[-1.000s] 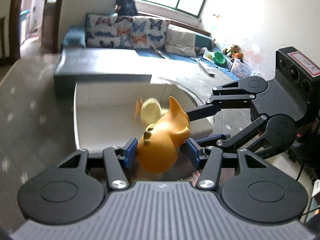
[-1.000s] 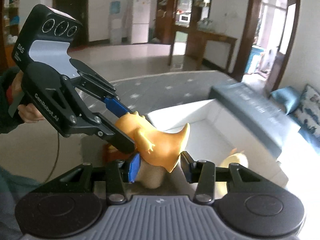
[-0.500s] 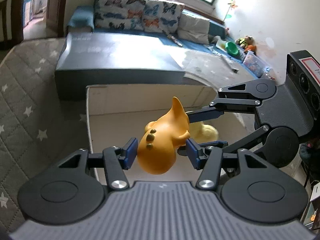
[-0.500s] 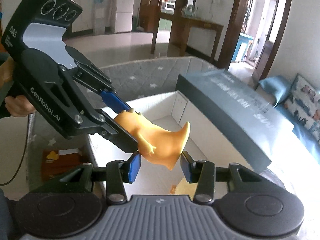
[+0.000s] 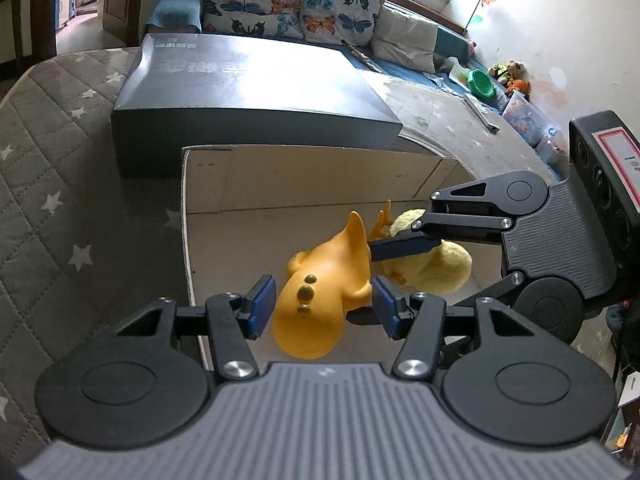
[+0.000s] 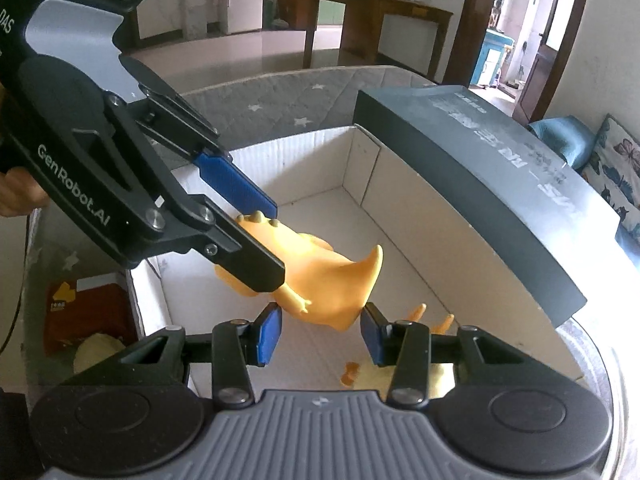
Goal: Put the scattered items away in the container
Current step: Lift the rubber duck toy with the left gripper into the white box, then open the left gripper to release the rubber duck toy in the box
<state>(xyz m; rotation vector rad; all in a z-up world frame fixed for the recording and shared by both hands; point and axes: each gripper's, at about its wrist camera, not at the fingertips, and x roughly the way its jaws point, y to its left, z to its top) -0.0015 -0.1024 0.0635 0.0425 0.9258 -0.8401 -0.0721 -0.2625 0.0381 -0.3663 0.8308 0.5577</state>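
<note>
An orange rubber toy animal (image 5: 320, 296) with a pointed tail hangs over the open white cardboard box (image 5: 304, 172). My left gripper (image 5: 322, 306) is shut on its spotted body. In the right wrist view my right gripper (image 6: 320, 334) is shut on the same orange toy (image 6: 332, 284) at its tail end, and the left gripper's blue fingers (image 6: 240, 188) clamp the head end. A yellow plush chick (image 5: 436, 268) lies on the box floor just beyond the toy, and part of the plush chick (image 6: 416, 376) shows below my right gripper's fingers.
A large dark grey flat box (image 5: 256, 80) lies along the far side of the white box. Both sit on a quilted grey mat with stars (image 5: 52, 184). A red packet (image 6: 88, 308) and a pale yellow soft item (image 6: 96, 354) lie outside the box. A sofa with butterfly cushions (image 5: 288, 8) stands behind.
Both grippers have carried the orange toy forward and down over the white box. The box interior now fills more of both views, and the plush chick sits right of the toy.
</note>
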